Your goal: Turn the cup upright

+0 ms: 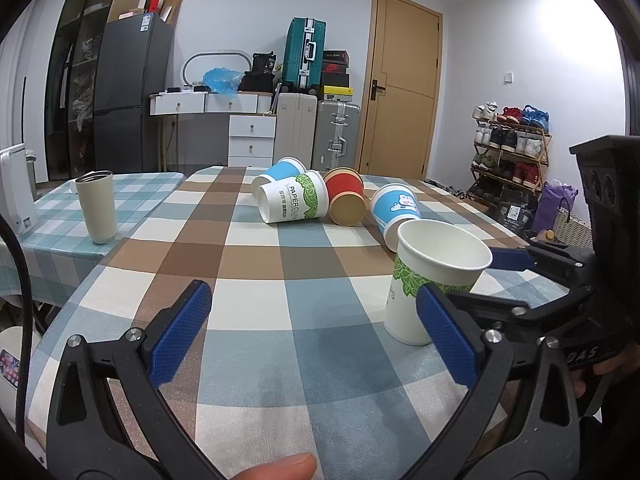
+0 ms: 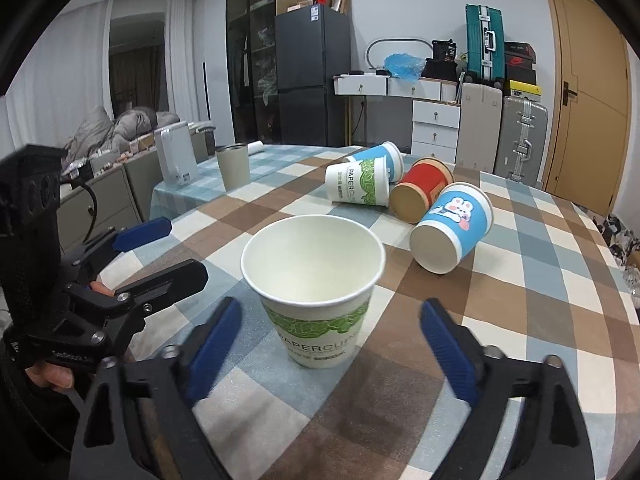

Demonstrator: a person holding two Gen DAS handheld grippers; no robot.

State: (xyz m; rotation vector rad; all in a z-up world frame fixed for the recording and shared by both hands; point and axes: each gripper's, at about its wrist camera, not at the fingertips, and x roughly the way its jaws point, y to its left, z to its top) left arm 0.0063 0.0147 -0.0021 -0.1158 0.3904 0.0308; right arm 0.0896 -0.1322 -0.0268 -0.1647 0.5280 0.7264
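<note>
On the checked tablecloth, left to right in the right wrist view:
- L gripper: near the table's left edge, fingers spread wide, nothing between them.
- Beige tumbler: upright on the adjoining teal-check table, far left corner.
- White/green paper cup: upright, mouth up, near the front edge, centre. R gripper straddles it w/ blue pads apart, not touching the cup.
- Far middle: second white/green cup and blue cup behind it, both lying down, touching.
- Red cup on its side, next to them.
- Blue bunny cup on its side, base toward camera, rightmost.
</note>
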